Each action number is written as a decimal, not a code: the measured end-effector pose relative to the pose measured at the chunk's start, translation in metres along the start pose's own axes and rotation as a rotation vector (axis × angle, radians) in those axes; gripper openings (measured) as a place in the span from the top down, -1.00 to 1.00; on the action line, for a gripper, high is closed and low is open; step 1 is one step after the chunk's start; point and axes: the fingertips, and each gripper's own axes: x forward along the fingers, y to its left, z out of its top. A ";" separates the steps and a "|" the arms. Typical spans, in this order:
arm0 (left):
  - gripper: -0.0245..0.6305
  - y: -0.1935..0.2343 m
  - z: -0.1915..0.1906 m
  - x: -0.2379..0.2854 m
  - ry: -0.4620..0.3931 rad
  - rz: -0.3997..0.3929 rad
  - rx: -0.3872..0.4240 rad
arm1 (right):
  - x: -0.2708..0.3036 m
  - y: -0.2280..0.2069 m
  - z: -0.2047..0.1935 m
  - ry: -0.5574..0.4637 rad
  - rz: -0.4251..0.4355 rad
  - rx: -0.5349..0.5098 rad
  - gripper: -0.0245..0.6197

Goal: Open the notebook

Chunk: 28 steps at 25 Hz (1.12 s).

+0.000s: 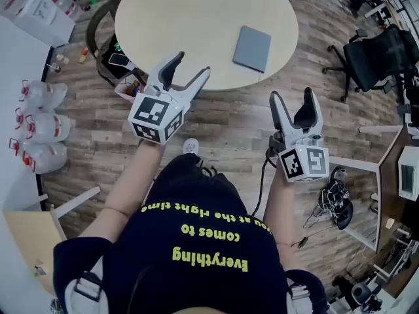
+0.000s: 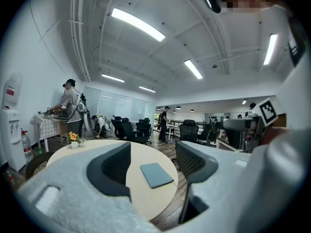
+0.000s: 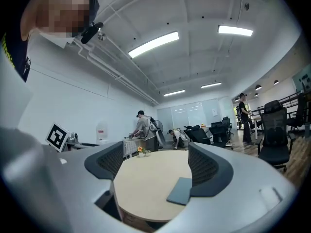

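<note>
1. Wood-plank floor (image 1: 229, 133) beneath everything, with a tangle of cables (image 1: 334, 205) lying on it at the right.
2. Round, pale tabletop (image 1: 190, 25) ahead of the person, carrying the task's thing and a small flower pot.
3. Black office chair (image 1: 376, 61) off to the right, well apart from the tabletop.
4. Three clear jugs (image 1: 40, 127) with red fittings, grouped on the floor at the far left. Cannot tell whether they are filled.
5. Released left gripper (image 1: 192, 64), held about level near the tabletop's near rim. Jaws spread wide, with nothing between the pads. Frames the tabletop and the closed book in the gap in its own view, both far off.
6. Released right gripper (image 1: 292, 94), over the floor to the right of the tabletop's near rim. Jaws spread wide too, grasping nothing.
7. Grey-blue notebook (image 1: 252, 48), closed, lying flat on the tabletop towards its right edge. Well apart from both grippers and touched by neither.
8. Small open box (image 1: 126, 90) on the floor beside the tabletop's near-left rim, just beyond the left gripper. Holds small items too tiny to name.
9. Little pot (image 2: 74, 142) at the tabletop's far side, well apart from the notebook. Holds yellow-orange flowers (image 2: 73, 136).
</note>
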 end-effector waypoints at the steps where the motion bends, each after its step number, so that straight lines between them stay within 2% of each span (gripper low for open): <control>1: 0.04 0.010 0.002 0.007 0.001 -0.005 0.001 | 0.010 0.000 0.000 0.001 -0.008 0.000 -0.36; 5: 0.04 0.036 0.004 0.028 0.013 -0.025 0.001 | 0.034 -0.002 -0.003 0.014 -0.038 0.008 -0.36; 11: 0.04 0.053 -0.003 0.062 0.035 -0.034 -0.013 | 0.052 -0.024 -0.010 0.045 -0.074 0.013 -0.35; 15: 0.04 0.067 -0.009 0.084 0.048 -0.006 -0.012 | 0.067 -0.048 -0.016 0.053 -0.100 0.003 -0.35; 20: 0.04 0.077 -0.005 0.122 0.050 0.043 -0.010 | 0.105 -0.079 -0.019 0.058 -0.042 0.013 -0.35; 28: 0.04 0.084 0.017 0.197 0.030 0.125 -0.007 | 0.178 -0.146 0.002 0.053 0.078 -0.011 -0.34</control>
